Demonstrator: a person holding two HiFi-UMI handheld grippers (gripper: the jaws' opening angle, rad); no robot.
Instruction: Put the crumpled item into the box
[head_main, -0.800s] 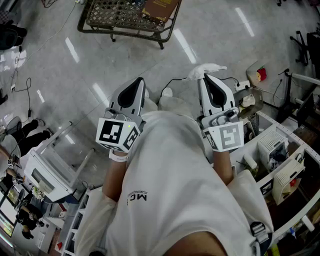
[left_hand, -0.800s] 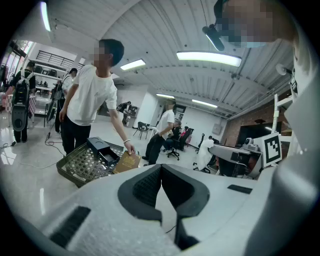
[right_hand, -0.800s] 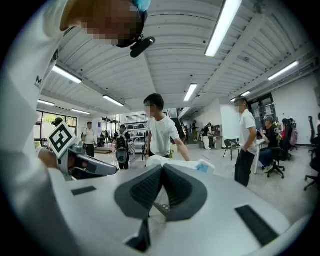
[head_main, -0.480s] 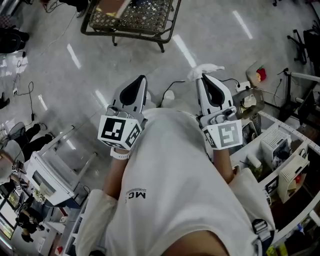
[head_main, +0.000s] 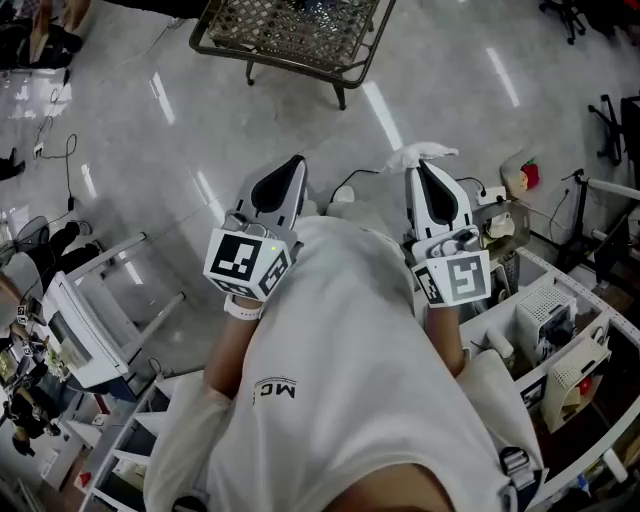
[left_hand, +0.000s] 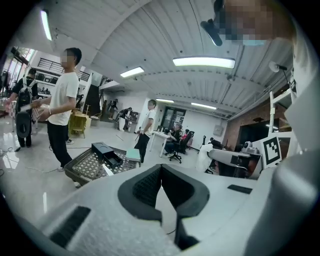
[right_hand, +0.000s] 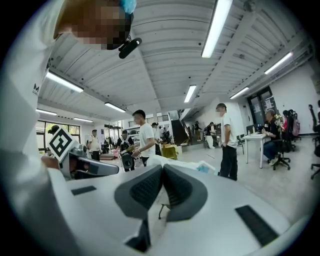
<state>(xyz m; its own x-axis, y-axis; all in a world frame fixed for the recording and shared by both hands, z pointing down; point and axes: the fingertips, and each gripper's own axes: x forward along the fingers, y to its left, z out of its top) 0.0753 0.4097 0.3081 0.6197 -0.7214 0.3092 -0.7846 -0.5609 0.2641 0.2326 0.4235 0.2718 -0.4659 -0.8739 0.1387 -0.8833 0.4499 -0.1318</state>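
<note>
A white crumpled item (head_main: 420, 153) sticks out from the tip of my right gripper (head_main: 419, 167), which is shut on it. In the right gripper view the same white wad (right_hand: 186, 164) shows just past the closed jaws of the right gripper (right_hand: 162, 168). My left gripper (head_main: 296, 162) is held level beside it, shut and empty; its pads meet in the left gripper view (left_hand: 161, 168). Ahead stands a low mesh cart (head_main: 300, 30). In the left gripper view a black open box (left_hand: 106, 153) lies on that cart (left_hand: 90, 167).
A white shelf unit (head_main: 560, 330) with devices stands close on the right, and a white machine (head_main: 75, 330) on the left. Cables (head_main: 350, 182) trail over the grey floor. A person (left_hand: 61, 107) stands by the cart, and others are farther back.
The cart has slid lower and rightward in the head view, so it is nearer. Both grippers keep the same pose, the right one still shut on the white item.
</note>
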